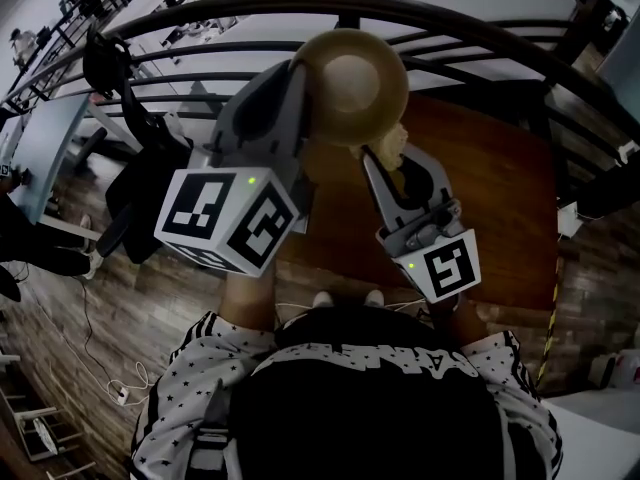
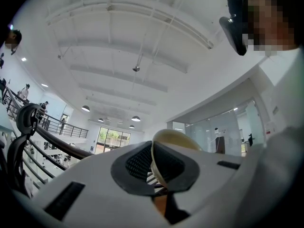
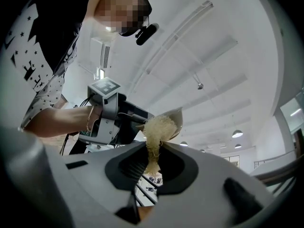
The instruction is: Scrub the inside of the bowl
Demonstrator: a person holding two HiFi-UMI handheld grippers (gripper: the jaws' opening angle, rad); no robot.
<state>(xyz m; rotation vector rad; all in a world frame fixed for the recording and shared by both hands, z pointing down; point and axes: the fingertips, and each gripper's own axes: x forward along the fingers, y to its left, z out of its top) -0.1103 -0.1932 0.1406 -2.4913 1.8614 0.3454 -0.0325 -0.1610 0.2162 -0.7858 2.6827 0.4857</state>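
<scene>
Curved black railing (image 1: pixel 480 30) behind. Left gripper (image 2: pixel 154 165) jaws clamped tight on the tan round bowl's (image 1: pixel 352 83) rim, right gripper (image 3: pixel 151 158) jaws pinching a pale fibrous scrubber (image 3: pixel 159 127) at the bowl's mouth.

Left tongs (image 2: pixel 153 164) hold bowl (image 1: pixel 350 86); scrubber (image 3: pixel 156 127) in right tongs (image 3: pixel 153 156) touches it.

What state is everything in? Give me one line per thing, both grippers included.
left gripper: shut on the bowl's rim.
bowl: held up in the air, tilted, clamped by its rim.
right gripper: shut on the scrub pad.
scrub pad: pinched between the jaws, its free end at the bowl's mouth.
</scene>
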